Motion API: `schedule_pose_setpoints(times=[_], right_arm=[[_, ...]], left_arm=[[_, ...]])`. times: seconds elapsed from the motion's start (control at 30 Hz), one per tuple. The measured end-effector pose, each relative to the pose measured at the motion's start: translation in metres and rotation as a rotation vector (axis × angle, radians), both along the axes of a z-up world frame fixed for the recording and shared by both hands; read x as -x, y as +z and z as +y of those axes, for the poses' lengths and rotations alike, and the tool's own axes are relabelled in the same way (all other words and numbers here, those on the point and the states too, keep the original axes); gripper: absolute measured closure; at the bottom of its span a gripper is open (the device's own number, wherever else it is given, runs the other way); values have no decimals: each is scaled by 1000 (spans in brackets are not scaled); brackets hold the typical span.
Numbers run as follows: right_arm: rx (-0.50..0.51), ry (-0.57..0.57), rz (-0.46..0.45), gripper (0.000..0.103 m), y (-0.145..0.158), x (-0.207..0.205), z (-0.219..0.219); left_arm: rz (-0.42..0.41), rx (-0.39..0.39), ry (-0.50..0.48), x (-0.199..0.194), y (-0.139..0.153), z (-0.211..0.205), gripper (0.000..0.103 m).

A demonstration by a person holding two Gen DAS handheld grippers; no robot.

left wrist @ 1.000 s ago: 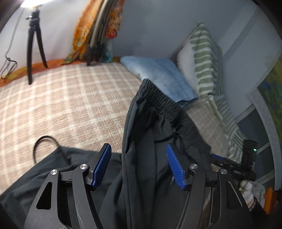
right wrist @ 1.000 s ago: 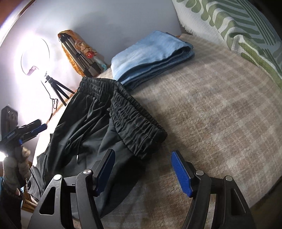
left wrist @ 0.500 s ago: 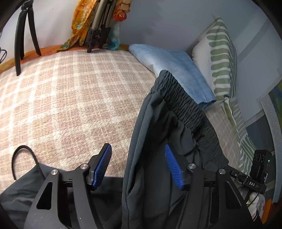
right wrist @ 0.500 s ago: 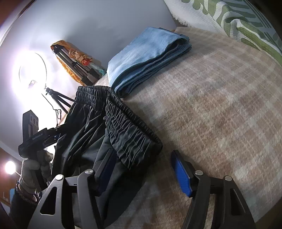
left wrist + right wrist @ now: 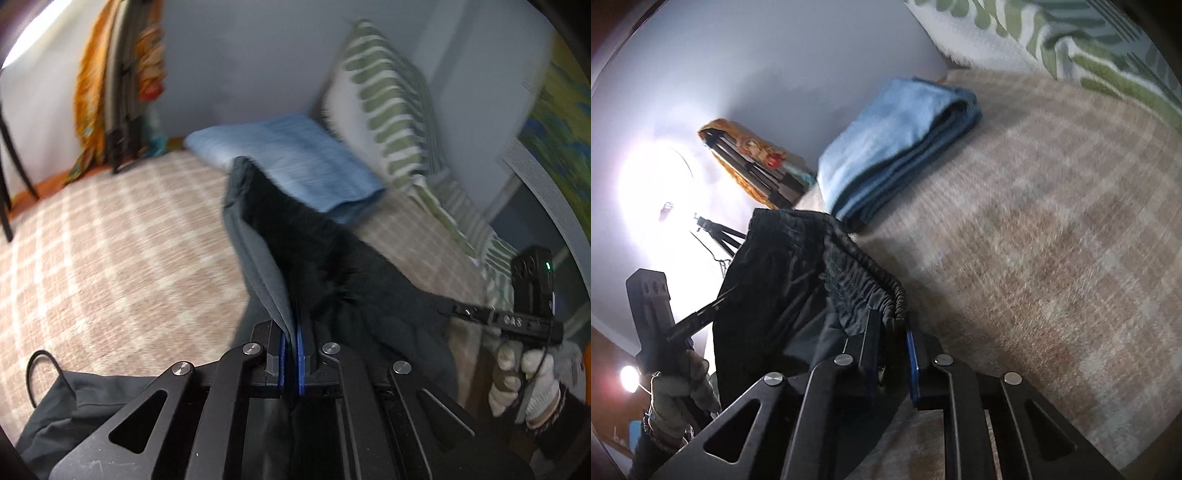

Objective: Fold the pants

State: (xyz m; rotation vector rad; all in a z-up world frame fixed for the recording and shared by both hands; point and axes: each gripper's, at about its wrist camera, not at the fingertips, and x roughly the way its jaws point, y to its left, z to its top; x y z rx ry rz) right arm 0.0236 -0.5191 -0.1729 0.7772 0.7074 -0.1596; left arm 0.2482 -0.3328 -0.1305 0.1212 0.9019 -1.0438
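Left gripper (image 5: 291, 354): fingers closed flat together, a fold of the dark pants (image 5: 369, 280) pinched between the blue pads. The cloth rises from the pinch as a ridge running away from the camera.

Right gripper (image 5: 892, 360): fingers closing, with the gathered elastic waistband (image 5: 864, 277) between them; the pads press on the cloth at its near corner. In the left wrist view, the right gripper appears at the right edge, carried by a gloved hand (image 5: 524, 376).

Position of garment: the pants lie on a bed with a beige checked cover (image 5: 1052, 258), partly lifted at both gripped points, and one section spreads flat at the lower left of the left wrist view.

Beyond the pants: a folded blue towel (image 5: 897, 144) lies on the cover. Behind it, a green-and-white patterned pillow (image 5: 388, 110) leans against the wall. In the far corner stand a folded tripod (image 5: 123, 110) and orange cloth (image 5: 88, 96).
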Motion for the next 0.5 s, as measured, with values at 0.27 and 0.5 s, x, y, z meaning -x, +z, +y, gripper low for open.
schedule_pose_setpoints(times=[0.27,0.5], right_arm=[[117,-25,-1,95,28,25,-1],[83,-43,44,96,14,51,-12]], left_arm=[[6,40,-184,60,18,-22,101],[-5,-47,-400,120,-1,-58,101]])
